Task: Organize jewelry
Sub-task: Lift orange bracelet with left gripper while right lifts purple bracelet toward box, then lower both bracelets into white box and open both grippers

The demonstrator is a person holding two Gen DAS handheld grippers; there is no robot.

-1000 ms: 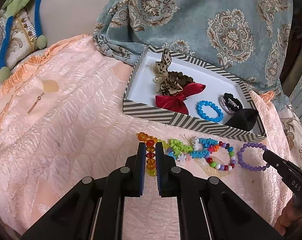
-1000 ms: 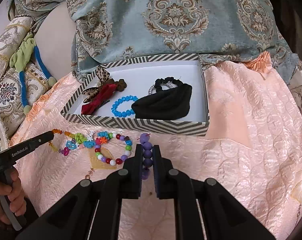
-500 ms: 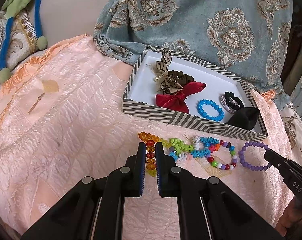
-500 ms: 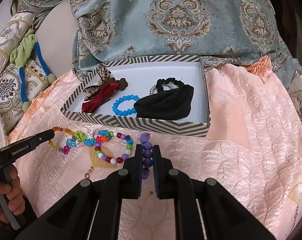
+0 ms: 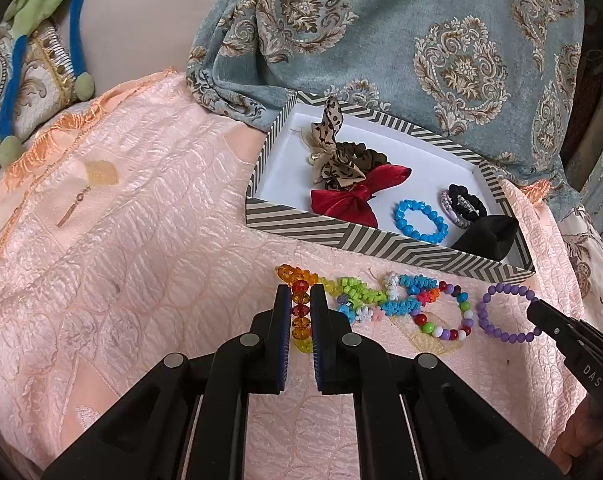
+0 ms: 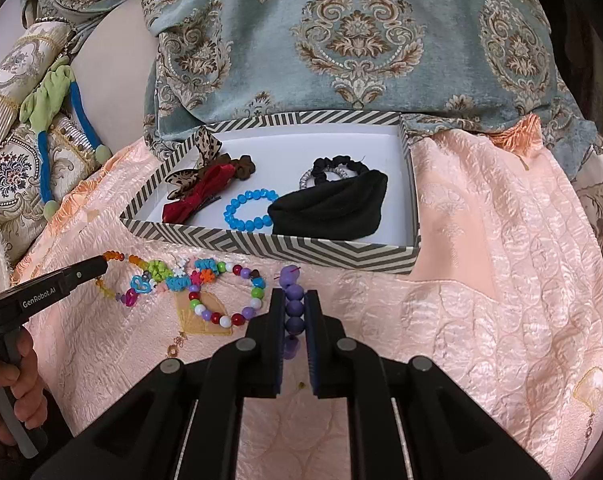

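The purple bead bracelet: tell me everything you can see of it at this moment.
The purple bead bracelet is a loop of round, matte lilac beads that look like plastic or silicone, with a thread end showing at one bead. It lies on the peach quilted bedspread in front of the striped box, at the right end of the row of bracelets, apart from the multicolour bead bracelet. The right claw is shut on one side of the loop, several beads lined up between its fingers.

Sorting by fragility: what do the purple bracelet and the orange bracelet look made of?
Purple bracelet: matte, opaque round beads, probably plastic or rubbery. Orange bracelet: translucent, glossy faceted beads that catch light, so glass or acrylic; the look cannot settle which.
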